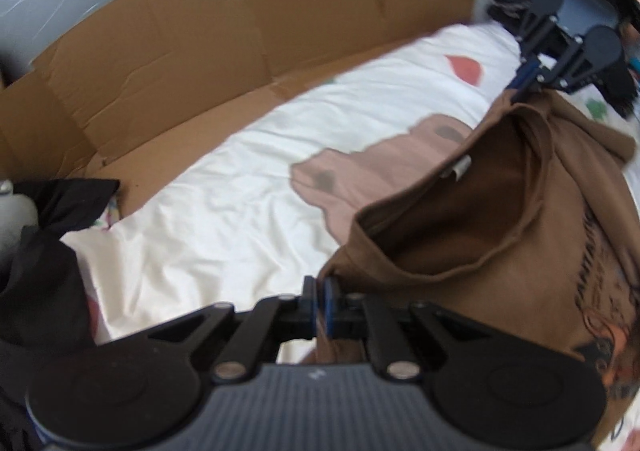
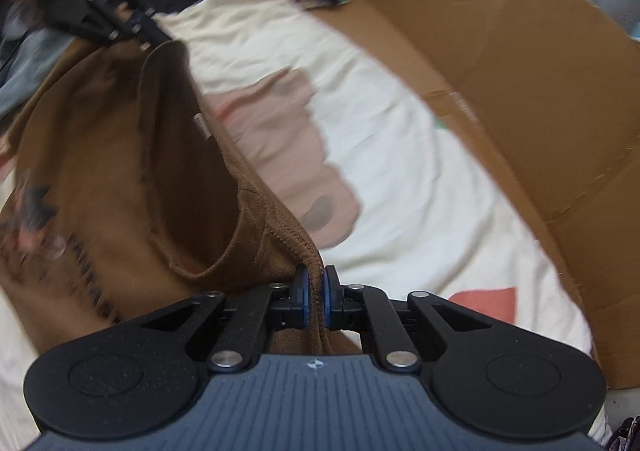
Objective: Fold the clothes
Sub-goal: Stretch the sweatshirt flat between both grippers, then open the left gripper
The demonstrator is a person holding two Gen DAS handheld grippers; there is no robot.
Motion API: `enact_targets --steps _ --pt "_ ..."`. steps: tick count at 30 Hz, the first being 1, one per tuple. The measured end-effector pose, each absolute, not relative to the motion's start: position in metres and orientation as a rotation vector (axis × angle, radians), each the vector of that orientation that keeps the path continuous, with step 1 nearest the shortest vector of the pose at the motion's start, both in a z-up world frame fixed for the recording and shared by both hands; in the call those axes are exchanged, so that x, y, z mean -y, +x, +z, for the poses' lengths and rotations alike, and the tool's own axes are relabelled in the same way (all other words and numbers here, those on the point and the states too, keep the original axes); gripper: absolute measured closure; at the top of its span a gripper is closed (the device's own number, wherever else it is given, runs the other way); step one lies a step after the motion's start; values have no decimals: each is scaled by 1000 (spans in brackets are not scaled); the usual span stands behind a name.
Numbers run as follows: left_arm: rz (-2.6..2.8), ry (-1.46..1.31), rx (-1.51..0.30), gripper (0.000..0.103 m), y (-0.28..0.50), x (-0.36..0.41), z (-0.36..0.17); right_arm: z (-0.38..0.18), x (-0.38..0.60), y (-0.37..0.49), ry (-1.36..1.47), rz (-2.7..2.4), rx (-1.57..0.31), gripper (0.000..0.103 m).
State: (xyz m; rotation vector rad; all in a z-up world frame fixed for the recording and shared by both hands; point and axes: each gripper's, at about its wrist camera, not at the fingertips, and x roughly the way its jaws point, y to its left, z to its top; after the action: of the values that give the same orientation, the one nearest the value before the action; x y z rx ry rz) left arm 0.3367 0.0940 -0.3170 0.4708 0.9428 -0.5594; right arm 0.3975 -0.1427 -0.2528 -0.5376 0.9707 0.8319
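Observation:
A brown T-shirt [image 1: 500, 251] with a dark print lies on a white bedsheet [image 1: 224, 211], its neck opening gaping and a small white label showing inside. My left gripper [image 1: 319, 287] is shut on one shoulder edge of the shirt. In the same view my right gripper [image 1: 524, 81] pinches the opposite shoulder at the upper right. From the right wrist view the brown T-shirt [image 2: 120, 179] hangs lifted between both grippers. My right gripper [image 2: 316, 279] is shut on its hem fold, and my left gripper [image 2: 154, 37] holds the far corner at the upper left.
Flattened brown cardboard [image 1: 168, 63] stands as a low wall behind the sheet [image 2: 400, 191], cardboard [image 2: 520, 71] also along the right. Dark clothing [image 1: 44, 251] lies at the left edge. Grey fabric [image 2: 24, 63] sits beyond the shirt.

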Motion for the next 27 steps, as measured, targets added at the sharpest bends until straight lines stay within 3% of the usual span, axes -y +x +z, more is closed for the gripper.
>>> enact_targets --steps 27 --pt "-361 219 -1032 100 402 -116 -343 -283 125 479 -249 527 -1054 99"
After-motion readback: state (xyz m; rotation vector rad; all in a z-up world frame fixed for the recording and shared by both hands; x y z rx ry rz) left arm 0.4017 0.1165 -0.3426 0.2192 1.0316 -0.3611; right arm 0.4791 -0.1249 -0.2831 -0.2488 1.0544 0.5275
